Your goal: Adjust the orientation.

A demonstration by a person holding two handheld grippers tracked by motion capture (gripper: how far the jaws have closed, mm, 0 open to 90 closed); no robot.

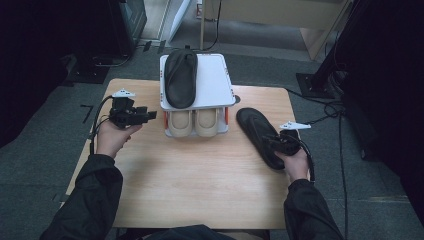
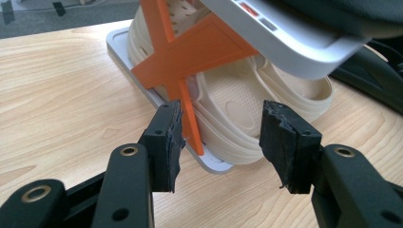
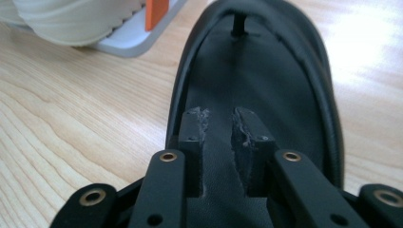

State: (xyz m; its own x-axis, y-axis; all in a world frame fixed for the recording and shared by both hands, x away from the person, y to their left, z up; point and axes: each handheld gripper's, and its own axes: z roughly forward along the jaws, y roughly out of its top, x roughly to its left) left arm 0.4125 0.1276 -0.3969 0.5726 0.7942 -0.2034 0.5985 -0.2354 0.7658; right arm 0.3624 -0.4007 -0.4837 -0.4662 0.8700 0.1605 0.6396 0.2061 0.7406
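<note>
A white two-tier shoe rack (image 1: 215,85) stands at the table's far middle. One black flip-flop (image 1: 180,77) lies on its top shelf. A beige pair of shoes (image 1: 192,122) sits on the lower tier. A second black flip-flop (image 1: 257,130) lies on the table to the rack's right. My right gripper (image 1: 272,142) hovers at its heel end. In the right gripper view its jaws (image 3: 219,116) stand a narrow gap apart over the flip-flop's insole (image 3: 266,71). My left gripper (image 1: 150,115) is open left of the rack. In the left gripper view it (image 2: 221,118) faces the beige shoes (image 2: 237,99) and an orange cross brace (image 2: 190,52).
The wooden table (image 1: 200,180) has bare room in front of the rack and between my forearms. Cables lie on the grey carpet beyond the table's right edge. A stand foot (image 1: 312,82) sits on the floor at the far right.
</note>
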